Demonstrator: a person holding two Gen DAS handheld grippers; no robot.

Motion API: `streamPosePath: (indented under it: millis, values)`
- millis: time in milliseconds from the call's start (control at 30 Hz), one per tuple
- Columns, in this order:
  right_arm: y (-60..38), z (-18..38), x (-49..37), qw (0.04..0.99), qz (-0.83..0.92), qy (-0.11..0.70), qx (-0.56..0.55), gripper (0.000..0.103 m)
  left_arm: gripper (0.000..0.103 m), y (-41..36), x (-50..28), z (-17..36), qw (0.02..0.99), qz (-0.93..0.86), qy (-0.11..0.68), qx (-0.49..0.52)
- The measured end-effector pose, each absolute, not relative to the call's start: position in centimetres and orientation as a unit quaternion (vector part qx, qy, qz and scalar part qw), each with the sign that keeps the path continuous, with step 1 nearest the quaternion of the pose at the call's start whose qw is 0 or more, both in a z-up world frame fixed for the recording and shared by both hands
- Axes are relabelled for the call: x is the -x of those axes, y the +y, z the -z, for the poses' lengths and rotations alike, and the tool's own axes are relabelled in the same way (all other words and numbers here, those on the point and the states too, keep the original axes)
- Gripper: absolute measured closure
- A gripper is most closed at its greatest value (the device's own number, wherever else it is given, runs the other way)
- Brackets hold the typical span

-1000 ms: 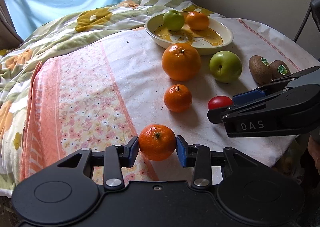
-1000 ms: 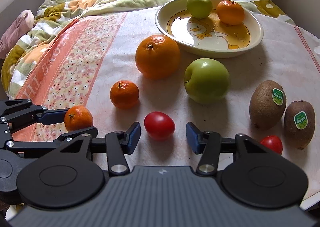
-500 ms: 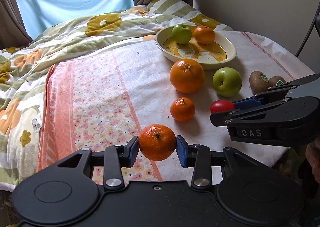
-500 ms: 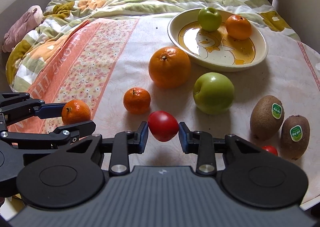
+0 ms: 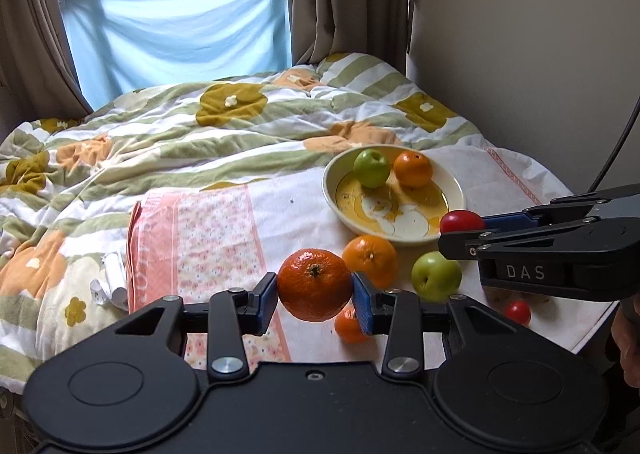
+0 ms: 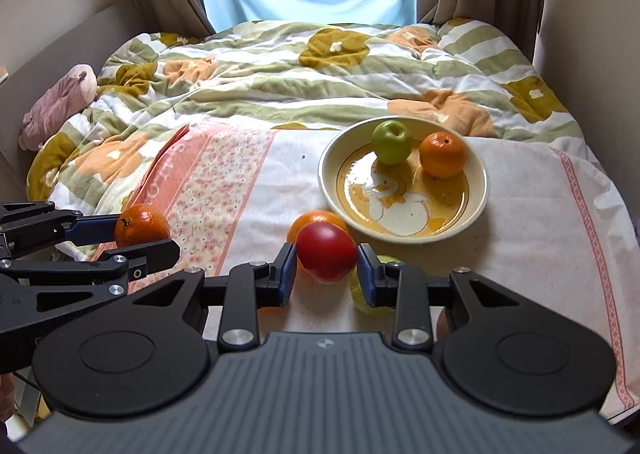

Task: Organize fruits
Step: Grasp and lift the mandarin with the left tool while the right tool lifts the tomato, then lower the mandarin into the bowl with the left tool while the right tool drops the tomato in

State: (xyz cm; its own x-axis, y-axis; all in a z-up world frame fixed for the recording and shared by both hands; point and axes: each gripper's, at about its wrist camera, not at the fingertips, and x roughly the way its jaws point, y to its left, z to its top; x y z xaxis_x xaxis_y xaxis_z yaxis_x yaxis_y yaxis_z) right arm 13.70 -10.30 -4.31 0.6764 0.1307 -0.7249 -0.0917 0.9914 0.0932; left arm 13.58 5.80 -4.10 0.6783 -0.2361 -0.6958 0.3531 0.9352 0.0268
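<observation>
Bedside table (image 6: 540, 222) under pale floral cloth. Right gripper (image 6: 327, 268), marked "DAS", clamps a glossy red tomato (image 6: 327, 252); left gripper (image 5: 314, 296) clamps a dimpled mandarin (image 5: 314, 284). Both fruits hang above the cloth, short of the bowl (image 6: 478, 198).

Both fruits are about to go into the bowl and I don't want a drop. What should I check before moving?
1. Left hand-held gripper clamps the mandarin: ok.
2. Right hand-held gripper clamps the tomato: ok.
3. Both fruits off the tablecloth: ok.
4. Free space in the bowl beside the apple and orange: ok.
5. Grip firmness: cannot tell.
</observation>
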Motion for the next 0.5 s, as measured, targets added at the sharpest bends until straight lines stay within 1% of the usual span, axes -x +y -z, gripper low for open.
streamPosePath:
  millis: [300, 500]
  values:
    - [-15.3, 3.1, -18.2, 0.916, -0.067, 0.394, -0.004, 0.055, 0.059, 1.7, -18.1, 2.8, 0.917, 0.165, 0.356, -0.069]
    - [-17.8, 3.8, -22.2, 0.912, -0.084, 0.402, 0.005, 0.055, 0.059, -1.6, -22.3, 3.3, 0.916, 0.159, 0.361, -0.068]
